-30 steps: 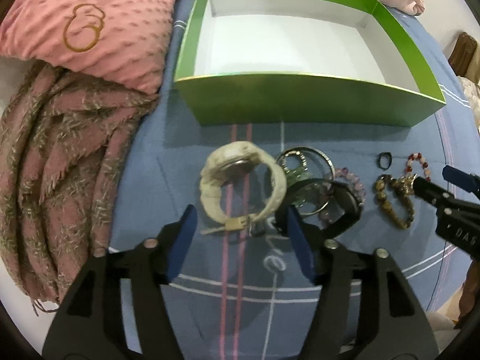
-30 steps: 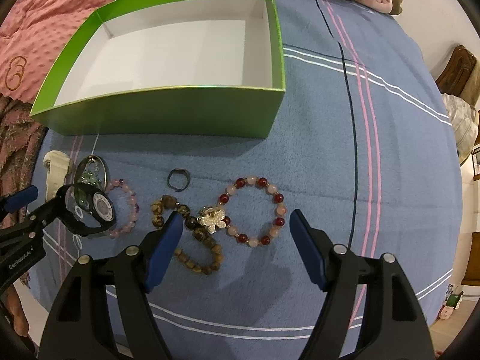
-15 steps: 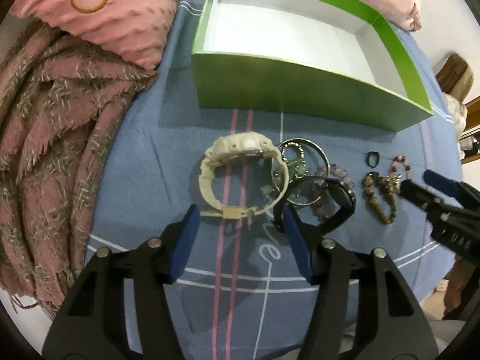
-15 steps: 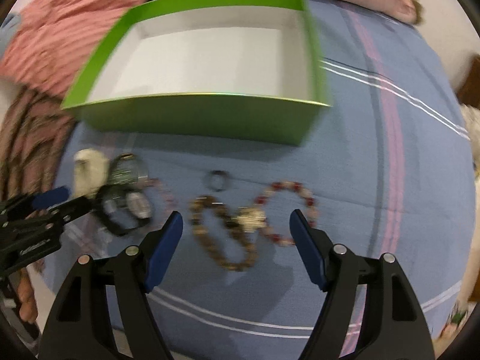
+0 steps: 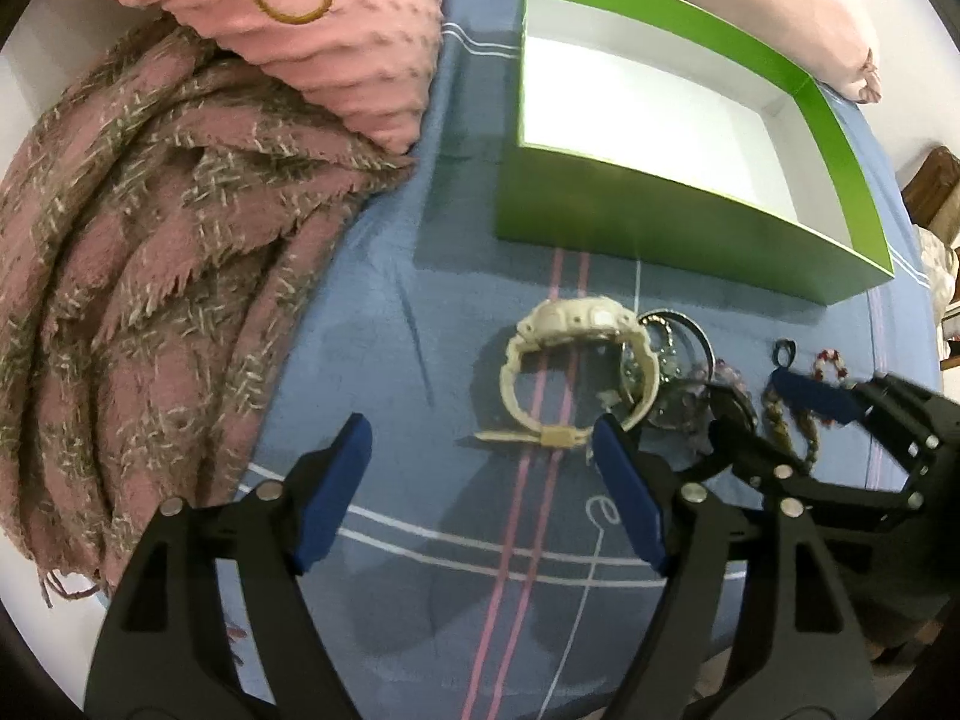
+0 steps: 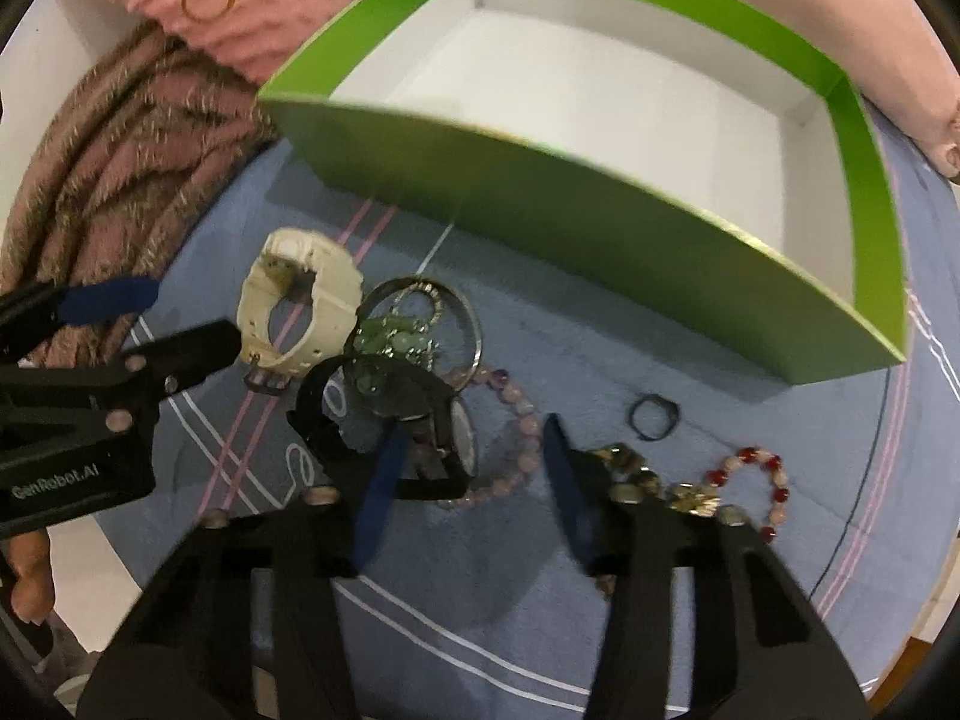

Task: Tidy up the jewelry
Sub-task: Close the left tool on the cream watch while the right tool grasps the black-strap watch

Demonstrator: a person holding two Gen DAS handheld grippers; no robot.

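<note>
A white watch (image 5: 570, 360) (image 6: 300, 306) lies on the blue bedspread in front of an empty green box (image 5: 678, 222) (image 6: 576, 210). Beside it lie a silver bangle with green charms (image 6: 420, 324), a black watch (image 6: 408, 420), a pale pink bead bracelet (image 6: 516, 420), a small dark ring (image 6: 653, 417), a brown bead bracelet (image 6: 636, 474) and a red bead bracelet (image 6: 756, 480). My left gripper (image 5: 480, 462) is open just short of the white watch. My right gripper (image 6: 468, 462) is open, close over the black watch and pink bracelet.
A pink-brown fringed scarf (image 5: 138, 276) and a pink cushion (image 5: 336, 18) lie to the left of the box. Another pink pillow (image 5: 840, 48) lies behind the box. The bed's front edge is just under both grippers.
My right gripper has swung left from the red and brown bracelets to the black watch and come closer. My left gripper has drawn slightly left and back; the jewelry has not moved.
</note>
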